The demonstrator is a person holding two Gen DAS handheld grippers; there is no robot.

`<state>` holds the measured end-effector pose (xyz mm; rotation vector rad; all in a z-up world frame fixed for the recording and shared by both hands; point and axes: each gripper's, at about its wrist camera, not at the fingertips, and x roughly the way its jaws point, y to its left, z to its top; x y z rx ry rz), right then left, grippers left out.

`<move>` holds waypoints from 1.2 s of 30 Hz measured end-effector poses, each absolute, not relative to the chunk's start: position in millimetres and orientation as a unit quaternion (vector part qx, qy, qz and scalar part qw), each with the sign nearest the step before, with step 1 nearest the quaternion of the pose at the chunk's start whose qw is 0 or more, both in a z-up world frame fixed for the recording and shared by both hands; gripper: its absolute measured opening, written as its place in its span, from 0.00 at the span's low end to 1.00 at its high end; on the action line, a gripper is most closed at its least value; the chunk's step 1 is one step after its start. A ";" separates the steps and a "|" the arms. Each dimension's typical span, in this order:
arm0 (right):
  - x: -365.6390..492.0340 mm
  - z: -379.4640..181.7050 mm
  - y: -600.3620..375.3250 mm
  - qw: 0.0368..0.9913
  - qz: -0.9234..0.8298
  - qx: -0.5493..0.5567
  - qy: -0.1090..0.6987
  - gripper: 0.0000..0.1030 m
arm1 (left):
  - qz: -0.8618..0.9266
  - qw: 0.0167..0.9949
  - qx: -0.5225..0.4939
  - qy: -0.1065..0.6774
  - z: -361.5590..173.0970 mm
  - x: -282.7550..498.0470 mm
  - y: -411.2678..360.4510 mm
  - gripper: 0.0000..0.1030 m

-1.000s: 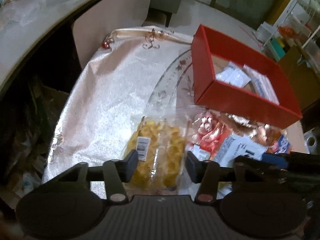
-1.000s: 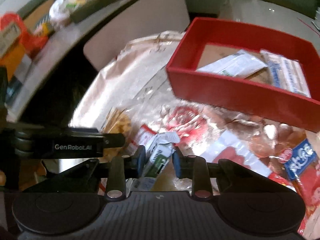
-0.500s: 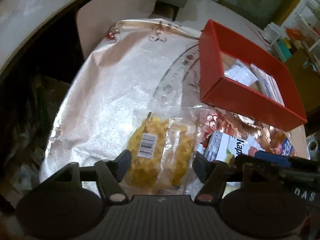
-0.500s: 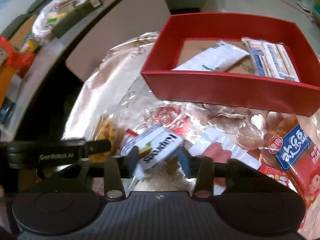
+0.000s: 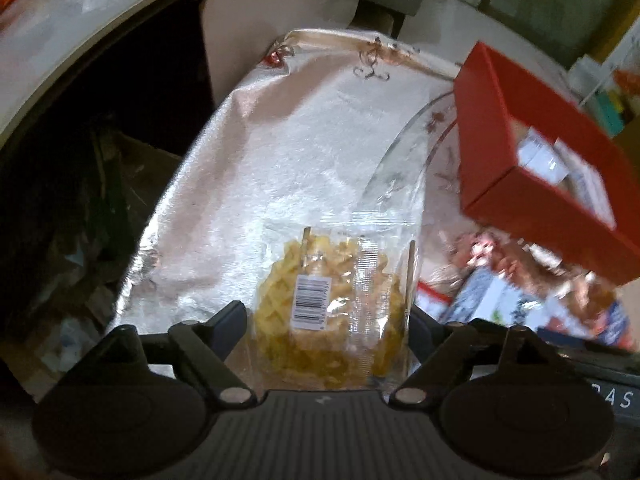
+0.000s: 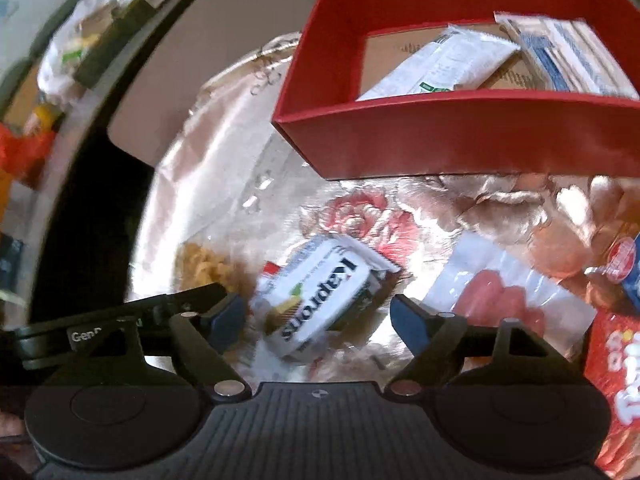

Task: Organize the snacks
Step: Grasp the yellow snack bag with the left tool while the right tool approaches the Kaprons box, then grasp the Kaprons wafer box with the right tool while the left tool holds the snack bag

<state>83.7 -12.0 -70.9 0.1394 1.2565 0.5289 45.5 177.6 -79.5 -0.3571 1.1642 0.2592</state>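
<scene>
A clear bag of yellow snacks [image 5: 332, 312] with a barcode label lies on the shiny tablecloth, between the spread fingers of my open left gripper [image 5: 326, 320]. A white packet [image 6: 320, 300] with dark lettering lies between the spread fingers of my open right gripper [image 6: 318, 312]. A red box [image 6: 460, 136] stands behind it and holds white and blue packets [image 6: 444, 64]. The box also shows in the left wrist view [image 5: 532, 184] at the right. The yellow bag shows in the right wrist view [image 6: 204, 264] at the left.
A clear packet with pink contents [image 6: 512, 300], a red bag [image 6: 616, 368] and a blue-labelled packet [image 6: 624, 256] lie at the right. A curved counter [image 6: 100, 32] with bags runs along the left. The table drops off into a dark gap [image 5: 80, 200] on the left.
Both grippers have opened wider. The white packet, pinched in the right gripper a second ago, now lies loose between its fingers. Both views have pulled back slightly.
</scene>
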 end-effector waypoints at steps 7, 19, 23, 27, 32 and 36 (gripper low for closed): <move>79.0 -64.1 -8.0 0.791 0.243 0.016 0.561 0.77 | 0.124 0.813 -0.115 0.557 -89.6 56.3 162.3 0.70; 91.5 -65.6 -11.9 0.791 0.228 0.029 0.567 0.73 | 0.103 0.822 -0.203 0.522 -54.6 33.0 175.9 0.68; 91.2 -63.0 -1.3 0.797 0.223 0.024 0.560 0.81 | 0.128 0.816 -0.226 0.516 -56.6 31.0 187.0 0.68; 100.8 -52.9 -9.1 0.792 0.221 0.092 0.561 0.94 | 0.119 0.823 -0.248 0.497 -46.8 28.5 195.2 0.68; 112.4 -63.6 -9.6 0.775 0.187 0.148 0.584 0.94 | 0.101 0.824 -0.262 0.493 -41.9 28.4 193.6 0.68; 110.2 -78.9 6.3 0.777 0.142 0.134 0.598 0.95 | 0.112 0.827 -0.261 0.486 -39.5 30.1 195.0 0.68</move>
